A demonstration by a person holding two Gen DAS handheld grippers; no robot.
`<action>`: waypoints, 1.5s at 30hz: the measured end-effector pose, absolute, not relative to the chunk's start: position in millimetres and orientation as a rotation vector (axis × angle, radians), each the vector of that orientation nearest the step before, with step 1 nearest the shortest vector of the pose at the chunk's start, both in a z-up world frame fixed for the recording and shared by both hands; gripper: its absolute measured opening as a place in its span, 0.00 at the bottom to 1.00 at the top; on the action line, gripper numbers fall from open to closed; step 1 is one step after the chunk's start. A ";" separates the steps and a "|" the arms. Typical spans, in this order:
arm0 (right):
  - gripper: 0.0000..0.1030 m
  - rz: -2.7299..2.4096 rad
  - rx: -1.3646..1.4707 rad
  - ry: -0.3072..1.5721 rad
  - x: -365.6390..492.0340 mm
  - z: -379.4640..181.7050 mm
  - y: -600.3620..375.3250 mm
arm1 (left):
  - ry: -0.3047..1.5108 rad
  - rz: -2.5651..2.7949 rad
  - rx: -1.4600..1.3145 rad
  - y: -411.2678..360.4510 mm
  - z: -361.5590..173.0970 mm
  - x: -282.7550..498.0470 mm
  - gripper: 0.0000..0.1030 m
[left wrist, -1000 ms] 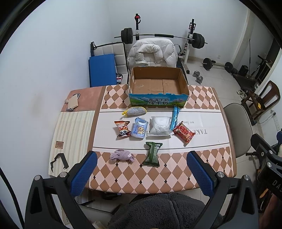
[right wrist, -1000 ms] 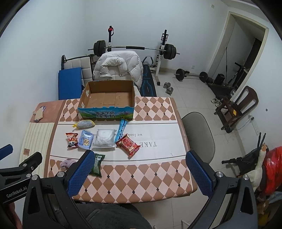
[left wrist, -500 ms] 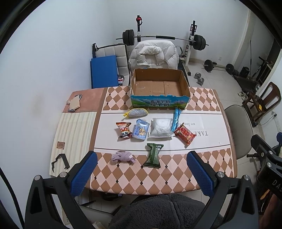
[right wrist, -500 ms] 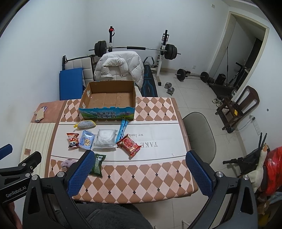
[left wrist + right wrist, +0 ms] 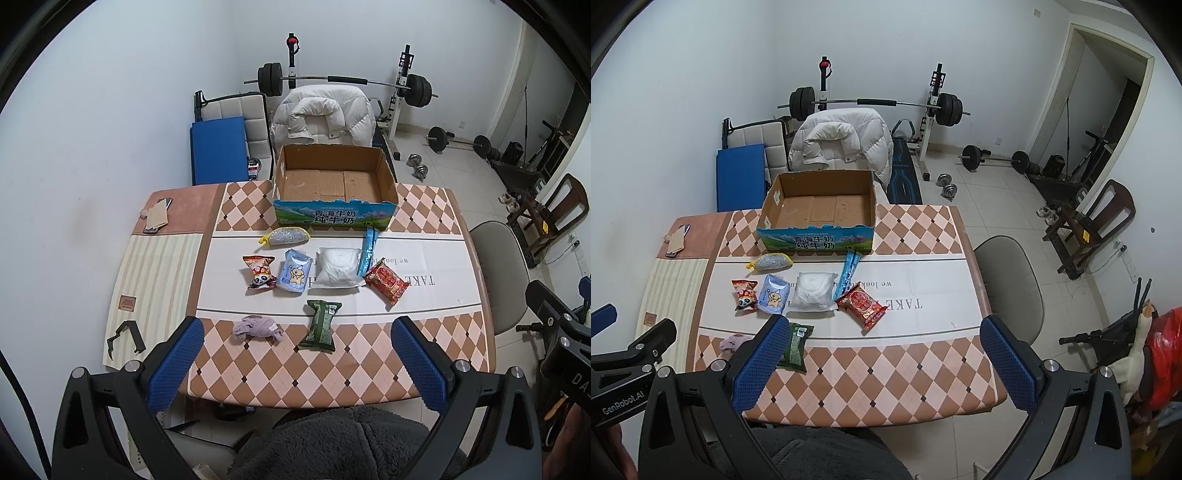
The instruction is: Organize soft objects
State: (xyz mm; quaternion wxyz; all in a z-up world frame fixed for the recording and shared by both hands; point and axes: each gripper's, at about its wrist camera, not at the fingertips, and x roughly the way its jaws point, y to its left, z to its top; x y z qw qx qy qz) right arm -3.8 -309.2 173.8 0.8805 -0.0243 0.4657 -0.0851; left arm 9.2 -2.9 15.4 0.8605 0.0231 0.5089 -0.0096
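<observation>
An empty cardboard box (image 5: 334, 181) (image 5: 820, 206) stands at the table's far side. In front of it lie several soft items: a glittery pouch (image 5: 288, 236), a panda snack bag (image 5: 260, 271), a light blue pack (image 5: 295, 271), a white pack (image 5: 338, 267), a blue stick pack (image 5: 369, 245), a red packet (image 5: 386, 282), a green packet (image 5: 321, 325) and a purple cloth (image 5: 256, 328). My left gripper (image 5: 295, 362) is open and empty, high above the near table edge. My right gripper (image 5: 882, 362) is open and empty, likewise high.
A phone and card (image 5: 157, 218) lie at the table's far left, a black clip (image 5: 123, 336) at the near left. A grey chair (image 5: 1012, 288) stands to the right. A chair with a white jacket (image 5: 323, 114) and weight gear stand behind.
Both grippers have drawn slightly back and up; the table scene sits a little lower in both views. Nothing on the table has moved.
</observation>
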 end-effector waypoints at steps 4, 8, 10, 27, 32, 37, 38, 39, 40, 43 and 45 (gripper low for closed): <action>1.00 -0.177 -0.048 0.971 -4.5 173.0 -309.7 | 1.066 -0.019 0.047 -2.5 15.5 8.8 1.00; 1.00 -0.172 -0.046 0.969 -4.5 175.1 -310.0 | 1.063 -0.017 0.048 -2.2 16.9 8.7 1.00; 1.00 -0.171 -0.046 0.966 -4.3 175.7 -309.5 | 1.063 -0.017 0.047 -1.9 16.8 8.4 1.00; 1.00 -0.154 -0.005 0.980 4.9 174.2 -304.9 | 1.057 0.014 0.028 15.5 13.7 14.0 1.00; 1.00 -0.137 0.024 1.019 38.3 132.9 -301.1 | 1.187 0.104 -0.075 61.4 -41.6 53.0 1.00; 1.00 -0.050 0.100 1.198 87.5 38.5 -301.6 | 1.377 0.184 -0.145 99.7 -134.1 90.5 1.00; 1.00 -0.028 0.105 1.247 98.8 16.2 -294.3 | 1.417 0.202 -0.147 103.7 -152.1 96.2 1.00; 1.00 -0.013 0.099 1.294 108.0 -4.9 -287.8 | 1.481 0.195 -0.197 113.1 -179.3 105.4 1.00; 1.00 0.001 0.088 1.343 118.4 -27.9 -278.2 | 1.524 0.187 -0.255 120.1 -198.4 110.9 1.00; 1.00 0.023 0.075 1.433 136.2 -91.7 -259.4 | 1.668 0.202 -0.460 143.1 -266.3 122.3 0.97; 1.00 0.032 0.078 1.480 142.1 -128.3 -250.0 | 1.734 0.225 -0.617 155.9 -309.7 124.8 0.89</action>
